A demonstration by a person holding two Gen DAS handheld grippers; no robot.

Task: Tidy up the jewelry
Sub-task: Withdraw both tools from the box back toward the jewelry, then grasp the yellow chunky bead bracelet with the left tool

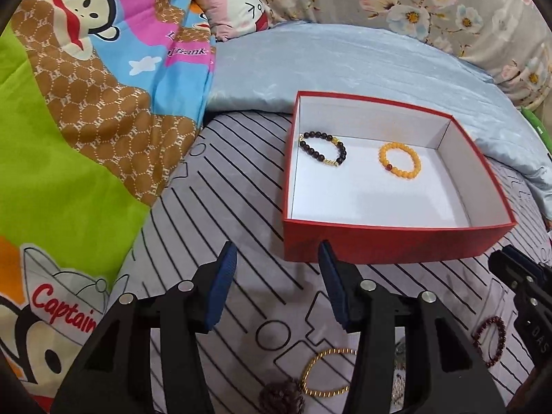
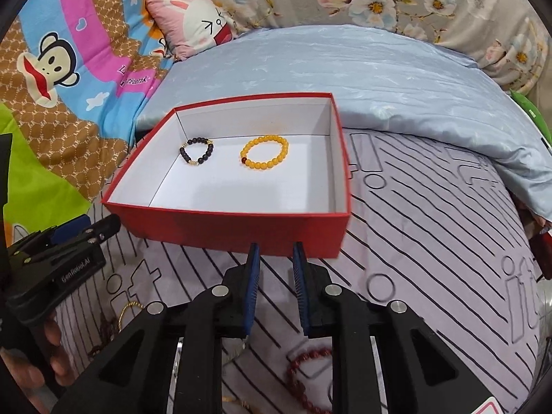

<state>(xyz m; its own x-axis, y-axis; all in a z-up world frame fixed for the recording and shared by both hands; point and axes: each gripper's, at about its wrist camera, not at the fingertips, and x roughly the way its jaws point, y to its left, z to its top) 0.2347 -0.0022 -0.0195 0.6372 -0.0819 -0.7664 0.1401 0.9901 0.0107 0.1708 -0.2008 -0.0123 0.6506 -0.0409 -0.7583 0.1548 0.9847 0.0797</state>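
A red box (image 1: 379, 245) with a white inside sits on the striped bed sheet; it also shows in the right wrist view (image 2: 241, 231). Inside lie a black bead bracelet (image 1: 322, 148) (image 2: 196, 151) and a yellow bead bracelet (image 1: 400, 159) (image 2: 265, 153). My left gripper (image 1: 277, 253) is open and empty, just in front of the box's near left corner. My right gripper (image 2: 276, 252) is open with a narrow gap and empty, at the box's near wall. On the sheet near the grippers lie a gold chain bracelet (image 1: 324, 372) and a dark red bead bracelet (image 1: 490, 339) (image 2: 307, 376).
A light blue quilt (image 1: 345, 65) is bunched behind the box. A cartoon monkey blanket (image 1: 86, 103) covers the left side. A pink pillow (image 1: 231, 3) and floral bedding (image 1: 448, 3) lie at the back. A brown bead cluster (image 1: 281, 396) sits by the gold bracelet.
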